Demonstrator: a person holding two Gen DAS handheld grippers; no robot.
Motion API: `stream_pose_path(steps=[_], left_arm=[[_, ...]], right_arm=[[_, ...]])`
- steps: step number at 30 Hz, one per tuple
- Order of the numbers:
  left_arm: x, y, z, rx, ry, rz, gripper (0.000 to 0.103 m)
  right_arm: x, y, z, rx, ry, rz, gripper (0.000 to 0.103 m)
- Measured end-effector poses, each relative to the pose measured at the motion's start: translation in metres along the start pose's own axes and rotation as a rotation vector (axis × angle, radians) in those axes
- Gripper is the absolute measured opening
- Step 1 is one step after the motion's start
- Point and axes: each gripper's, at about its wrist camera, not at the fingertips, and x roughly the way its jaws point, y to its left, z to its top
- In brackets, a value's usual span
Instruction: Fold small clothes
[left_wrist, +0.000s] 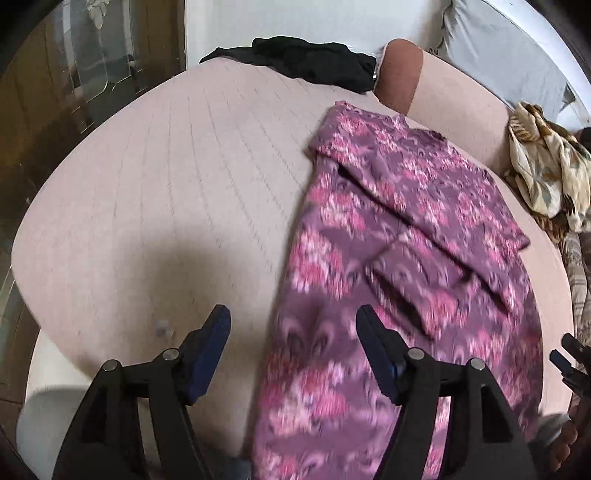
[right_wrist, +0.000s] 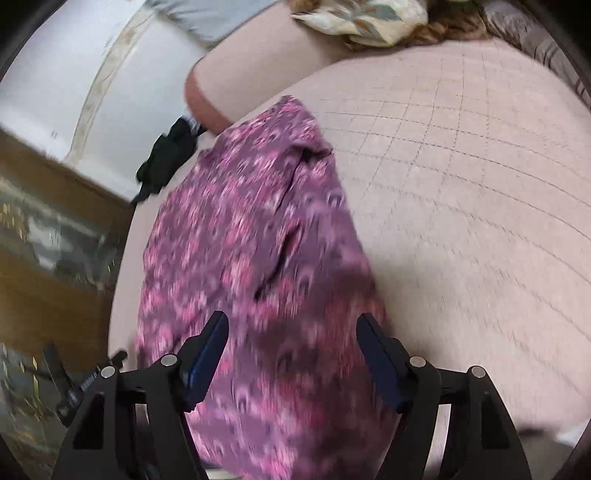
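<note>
A purple garment with pink flowers lies in a long strip on the pink quilted bed, one side folded over its middle. My left gripper hangs open above the garment's near left edge, nothing between its fingers. In the right wrist view the same garment runs from the near edge toward the far left. My right gripper stands open over its near right part, clear of the cloth. The right gripper's tips also show at the left wrist view's right edge.
A black garment lies crumpled at the bed's far edge beside a pink bolster. A beige patterned cloth is heaped at the right. A grey pillow rests behind. A wooden cabinet with glass stands off the bed's left.
</note>
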Motion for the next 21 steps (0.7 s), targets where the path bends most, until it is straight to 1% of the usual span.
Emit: stream_pose_path(steps=[3, 5, 7, 9, 10, 11, 12, 13, 16, 17, 19, 20, 21], left_arm=[[-0.002, 0.003, -0.016, -0.003, 0.026, -0.028, 0.070], [0.000, 0.003, -0.025, -0.012, 0.057, -0.034, 0.069], [0.006, 0.004, -0.032, -0.012, 0.094, -0.042, 0.069], [0.010, 0.005, -0.036, -0.010, 0.119, -0.042, 0.068], [0.013, 0.005, -0.038, -0.009, 0.130, -0.042, 0.063], [0.014, 0.006, -0.039, -0.011, 0.141, -0.040, 0.059], [0.015, 0.008, -0.041, -0.018, 0.153, -0.039, 0.053], [0.016, 0.012, -0.043, -0.038, 0.166, -0.046, 0.050], [0.017, 0.021, -0.046, -0.087, 0.182, -0.049, 0.050], [0.018, 0.022, -0.047, -0.092, 0.182, -0.042, 0.050], [0.021, 0.021, -0.048, -0.083, 0.186, -0.010, 0.050], [0.023, 0.019, -0.049, -0.065, 0.192, 0.008, 0.050], [0.025, 0.017, -0.050, -0.050, 0.199, 0.018, 0.050]], right_arm=[[-0.016, 0.005, -0.020, -0.016, -0.010, 0.019, 0.077], [-0.023, 0.003, -0.032, -0.013, -0.008, -0.012, 0.077], [-0.020, -0.003, -0.039, 0.010, 0.041, -0.050, 0.075], [-0.013, -0.010, -0.047, 0.034, 0.098, -0.104, 0.062], [-0.010, -0.014, -0.048, 0.050, 0.111, -0.136, 0.049], [-0.010, -0.017, -0.048, 0.062, 0.115, -0.147, 0.041], [-0.012, -0.022, -0.049, 0.082, 0.111, -0.145, 0.038], [-0.014, -0.026, -0.050, 0.100, 0.107, -0.140, 0.036], [-0.024, -0.032, -0.050, 0.132, 0.070, -0.088, 0.036], [-0.030, -0.033, -0.051, 0.137, 0.053, -0.095, 0.041], [-0.039, -0.035, -0.052, 0.156, 0.010, -0.140, 0.052], [-0.038, -0.033, -0.051, 0.156, 0.017, -0.153, 0.052], [-0.032, -0.031, -0.049, 0.144, 0.037, -0.189, 0.052]])
